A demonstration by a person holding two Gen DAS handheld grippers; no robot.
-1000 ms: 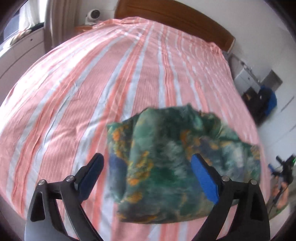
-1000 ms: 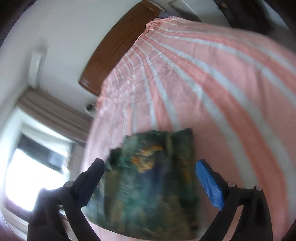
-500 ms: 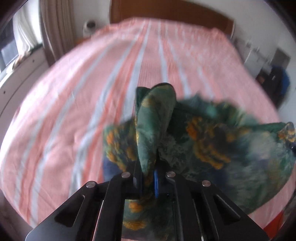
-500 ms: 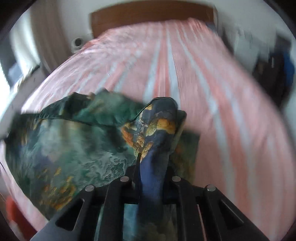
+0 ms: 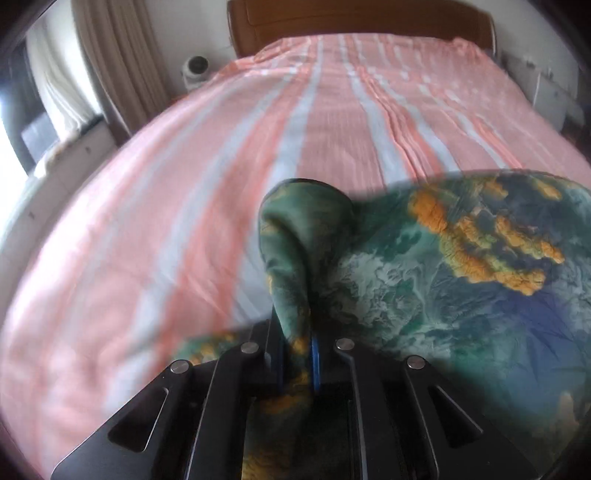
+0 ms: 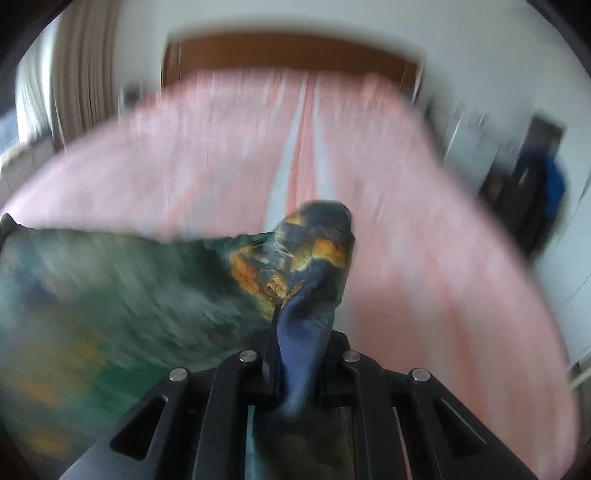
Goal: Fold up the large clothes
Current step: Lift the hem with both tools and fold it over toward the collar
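Note:
A green, blue and orange patterned garment (image 5: 461, 280) hangs in the air over the bed (image 5: 221, 184) with pink and white stripes. My left gripper (image 5: 297, 354) is shut on one bunched corner of it, and the cloth spreads to the right. My right gripper (image 6: 299, 354) is shut on another bunched corner of the garment (image 6: 110, 295), and the cloth spreads to the left. The right wrist view is blurred by motion.
A brown wooden headboard (image 5: 362, 18) stands at the far end of the bed. Curtains (image 5: 114, 62) and a window are at the left. A small white device (image 5: 195, 70) sits by the headboard. Dark items (image 6: 532, 195) and white furniture (image 5: 550, 92) stand at the right.
Both grippers closed on the garment's corners and lifted it off the bed. The cloth now stretches between them, and the right gripper is moving fast.

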